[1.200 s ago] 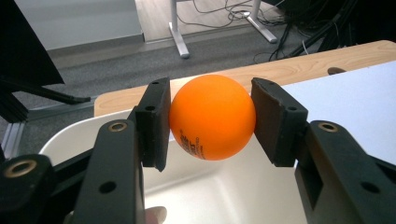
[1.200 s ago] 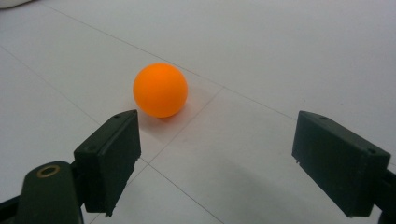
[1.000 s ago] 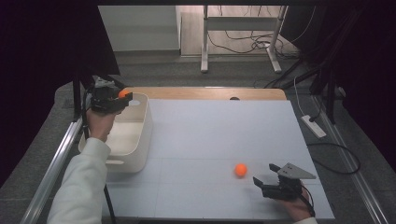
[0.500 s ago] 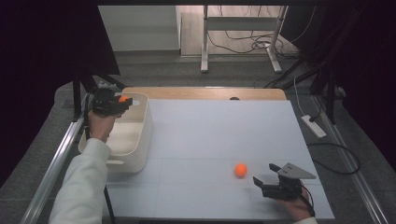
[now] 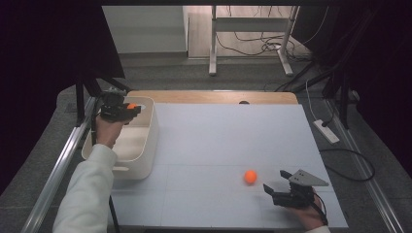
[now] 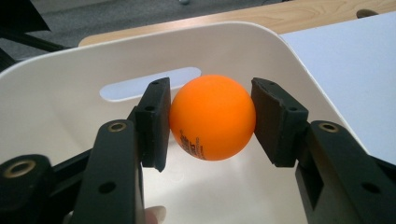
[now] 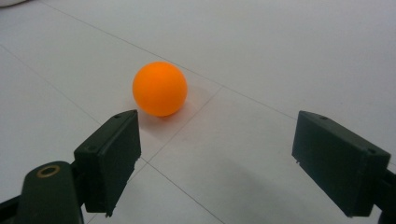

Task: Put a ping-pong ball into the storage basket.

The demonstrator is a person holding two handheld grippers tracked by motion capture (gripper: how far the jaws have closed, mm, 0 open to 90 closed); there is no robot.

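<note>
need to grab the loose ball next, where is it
The loose ball lies on the white table, near right, just ahead of the open right gripper.

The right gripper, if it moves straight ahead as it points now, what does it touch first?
Probably the orange ball on the table. It lies just ahead of the open right gripper, off-centre toward one jaw, so that jaw may nudge it first.

High cam overhead; 2 gripper cams close-up.
</note>
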